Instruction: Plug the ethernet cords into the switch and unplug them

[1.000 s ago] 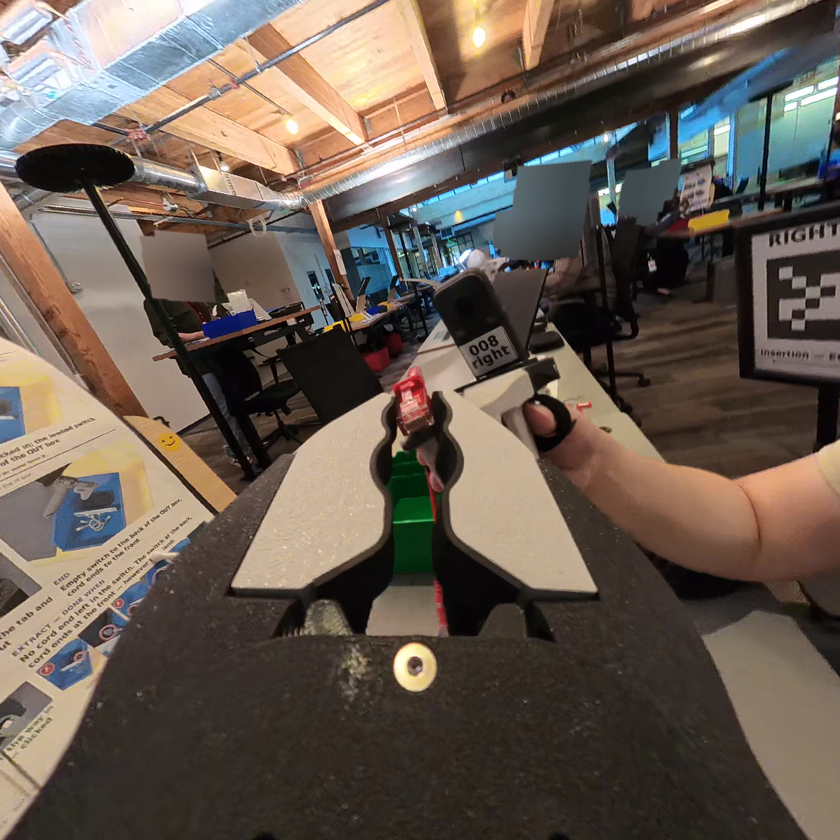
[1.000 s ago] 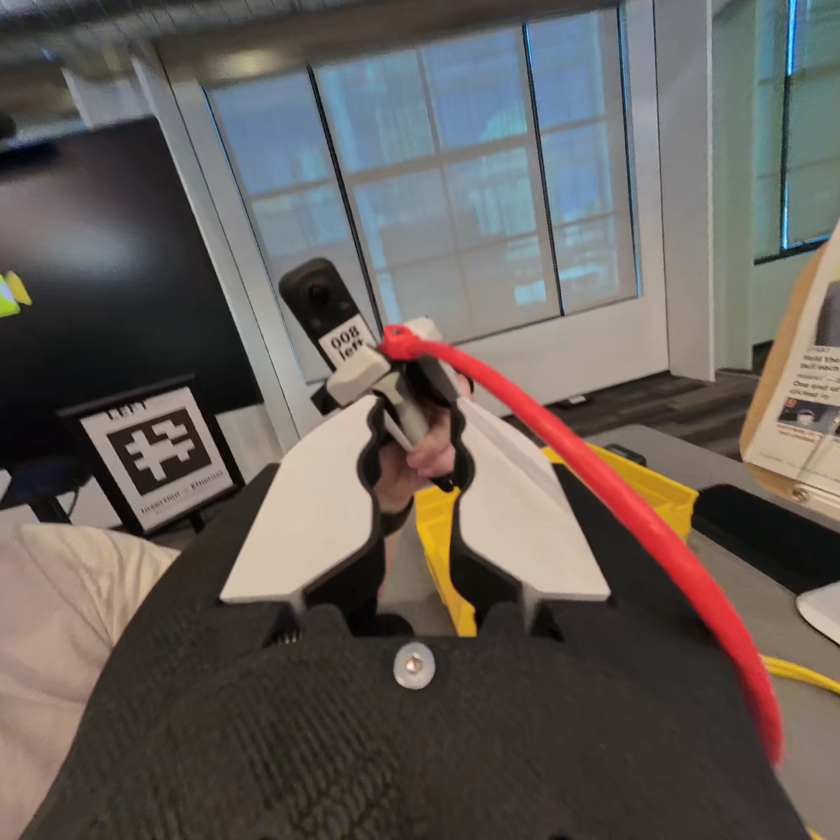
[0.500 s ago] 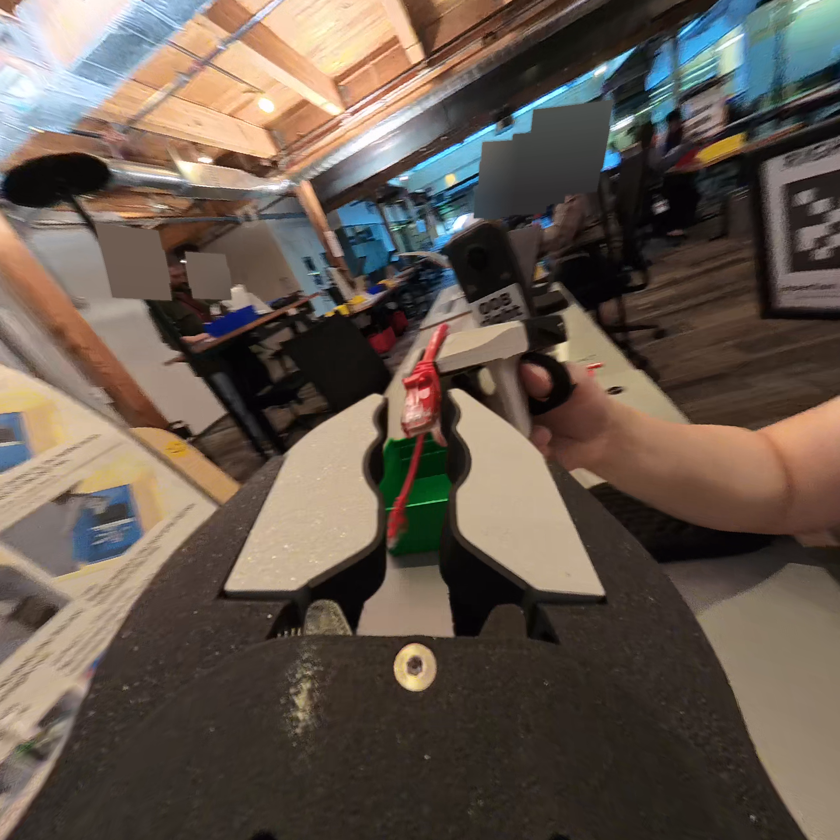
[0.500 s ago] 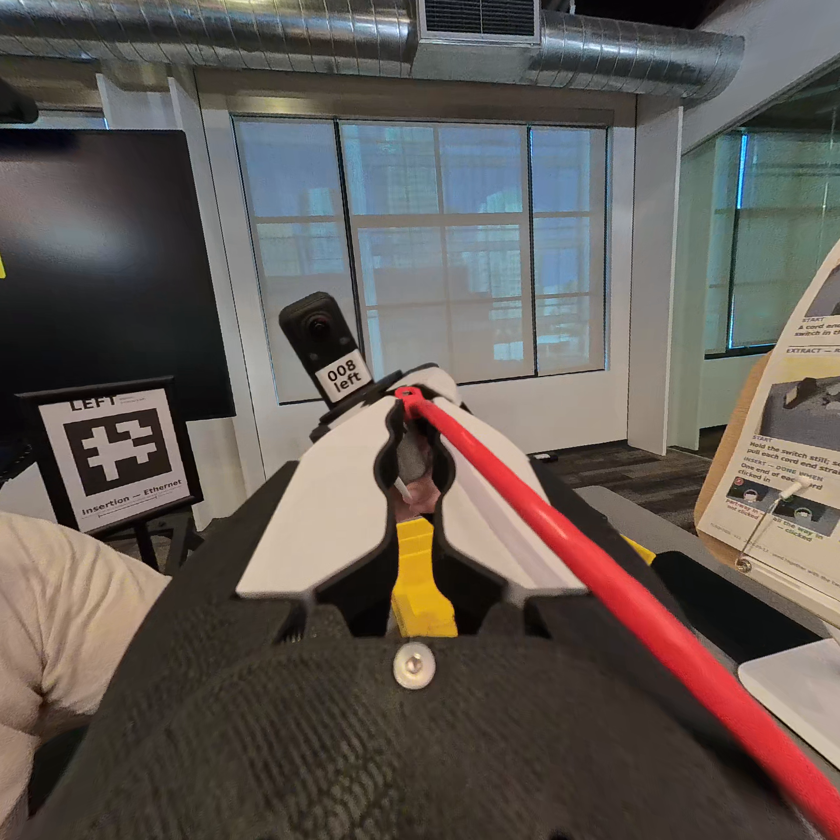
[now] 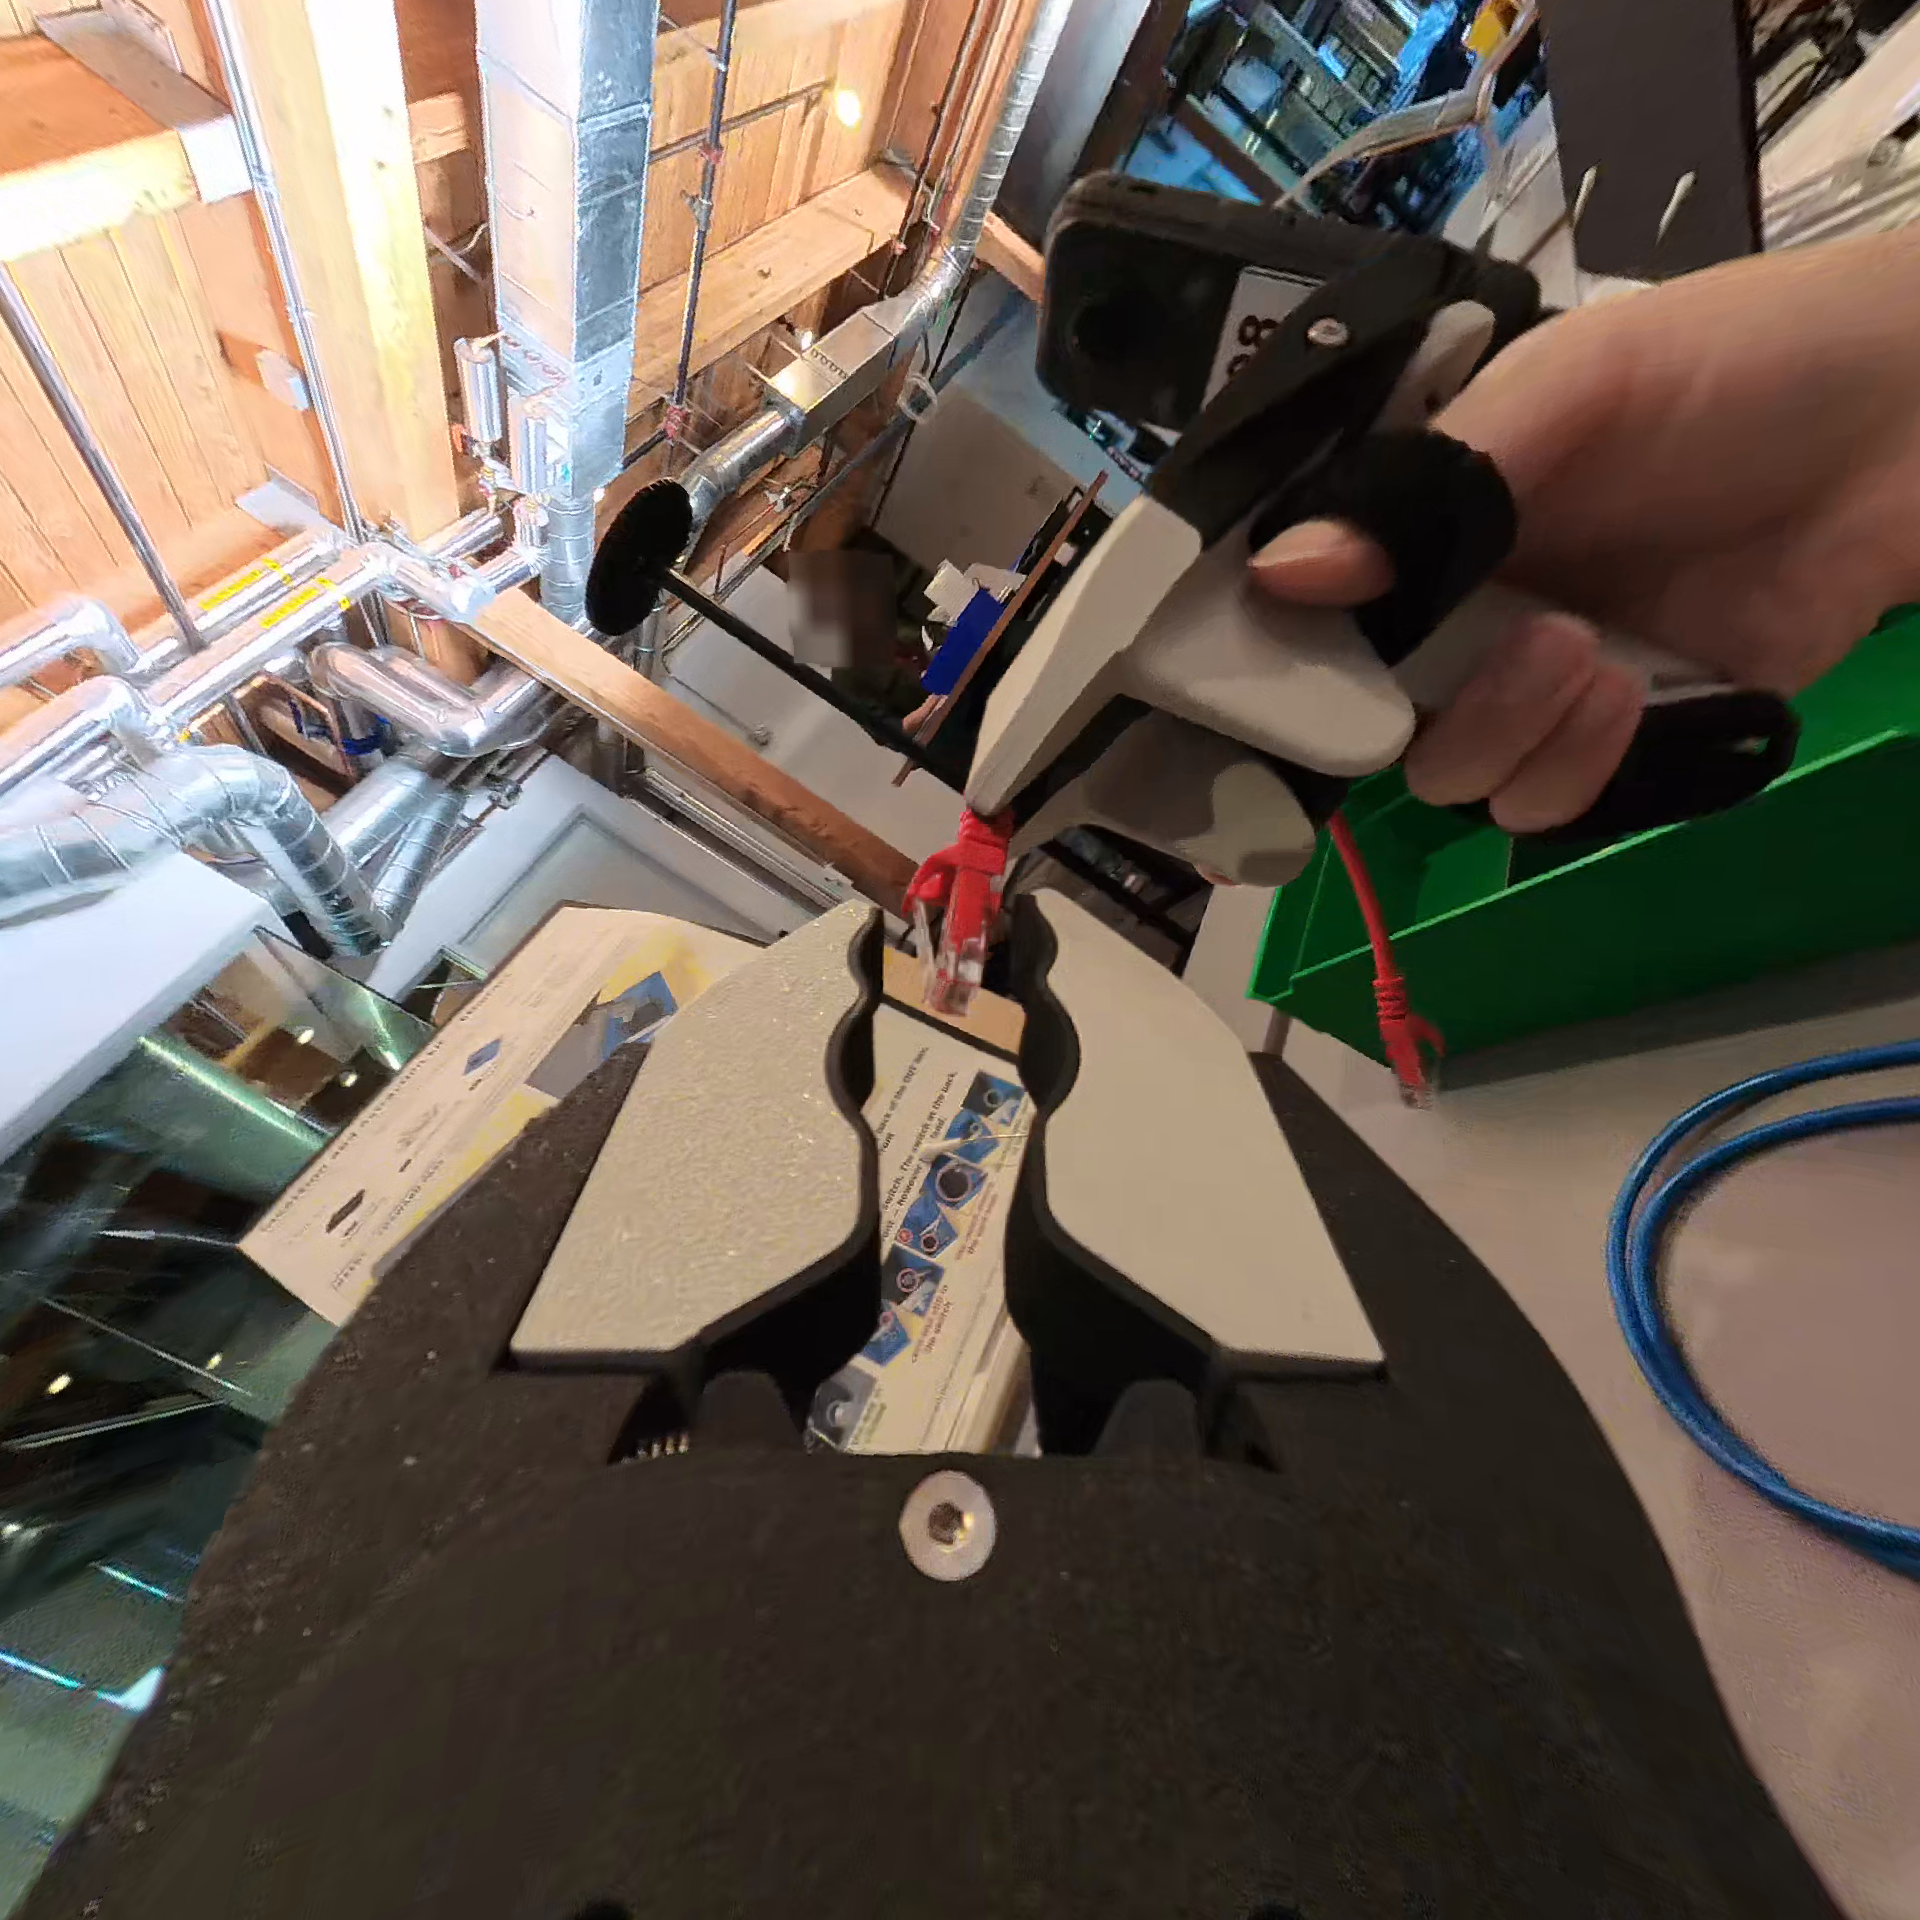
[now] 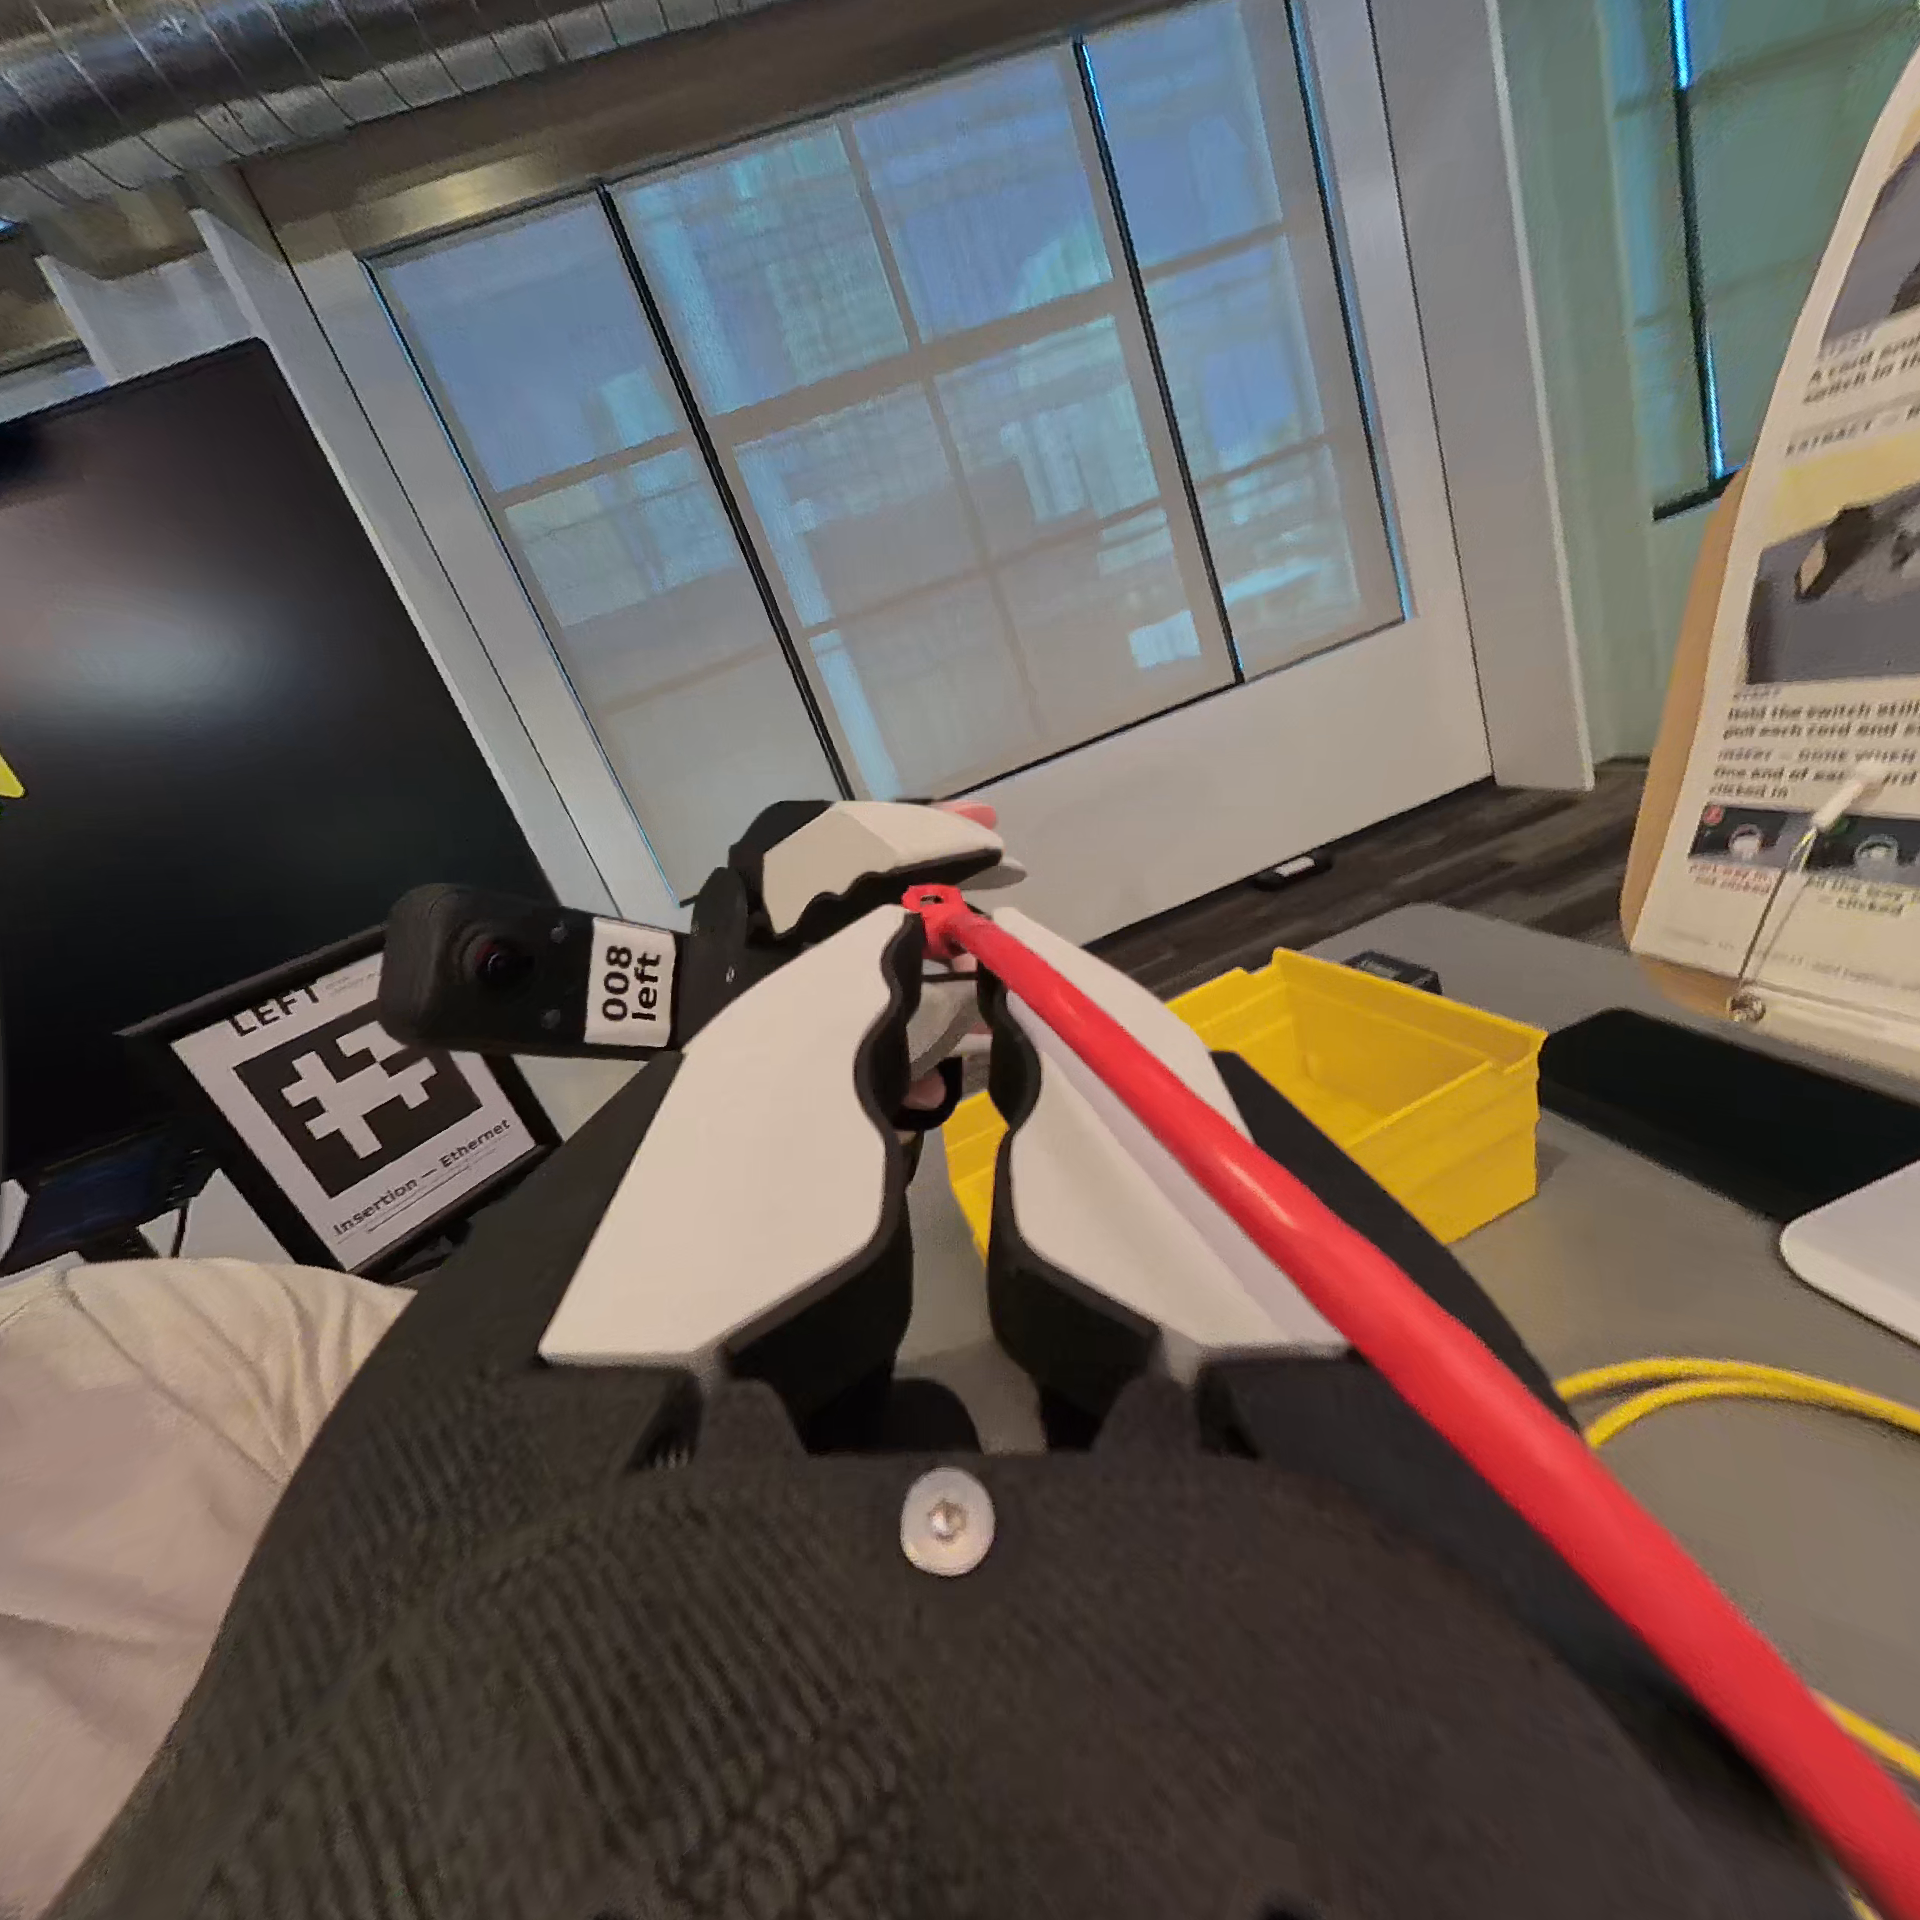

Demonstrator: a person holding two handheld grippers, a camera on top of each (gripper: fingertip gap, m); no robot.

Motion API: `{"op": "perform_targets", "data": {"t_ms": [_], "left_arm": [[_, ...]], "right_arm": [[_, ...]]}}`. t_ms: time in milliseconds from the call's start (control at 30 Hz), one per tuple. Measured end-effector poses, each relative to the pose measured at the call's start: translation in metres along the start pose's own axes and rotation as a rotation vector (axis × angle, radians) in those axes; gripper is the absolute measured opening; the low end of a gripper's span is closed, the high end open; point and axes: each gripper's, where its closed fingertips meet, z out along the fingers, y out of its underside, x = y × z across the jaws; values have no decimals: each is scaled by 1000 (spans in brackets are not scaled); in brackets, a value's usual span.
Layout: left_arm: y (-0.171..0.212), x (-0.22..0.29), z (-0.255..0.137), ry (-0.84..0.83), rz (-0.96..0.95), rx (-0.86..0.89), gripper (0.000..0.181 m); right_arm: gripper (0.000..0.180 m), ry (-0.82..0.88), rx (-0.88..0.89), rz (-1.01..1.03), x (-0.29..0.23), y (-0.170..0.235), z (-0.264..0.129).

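Rolled since 0.5 s ago, my left gripper [image 5: 948, 961], jaws narrowly parted, brackets the red ethernet plug [image 5: 961, 951] pinched at 12 o'clock by my right gripper [image 5: 995, 816]; misalignment risks snagging its clip.

Green bin [image 5: 1621, 935], yellow bin [image 6: 1392, 1081] and instruction board [image 6: 1808, 665] on grey table [image 6: 1621, 1382]

Printed matter was present on four items; wording is not reproduced. A white label sat on the left gripper's camera [image 6: 488, 961]. A framed black-and-white marker sign [image 6: 358, 1091] carried captions. An illustrated instruction sheet [image 6: 1813, 665] stood on a clipboard. A white label on the right gripper's camera [image 5: 1252, 332] was partly hidden.
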Motion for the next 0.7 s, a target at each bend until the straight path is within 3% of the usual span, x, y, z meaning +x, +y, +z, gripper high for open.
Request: {"op": "perform_targets", "data": {"t_ms": [233,467,700], "left_arm": [[12,11,6,8,120,-60,14],[-7,25,-5,146,43,27,13],[-3,33,-15,240,21,9,14]], "right_arm": [[11,25,-79,21,13,11,-3],[17,-103,-175,-137,-6,29,5],[20,-173,-231,-82,-12,42,8]]}}
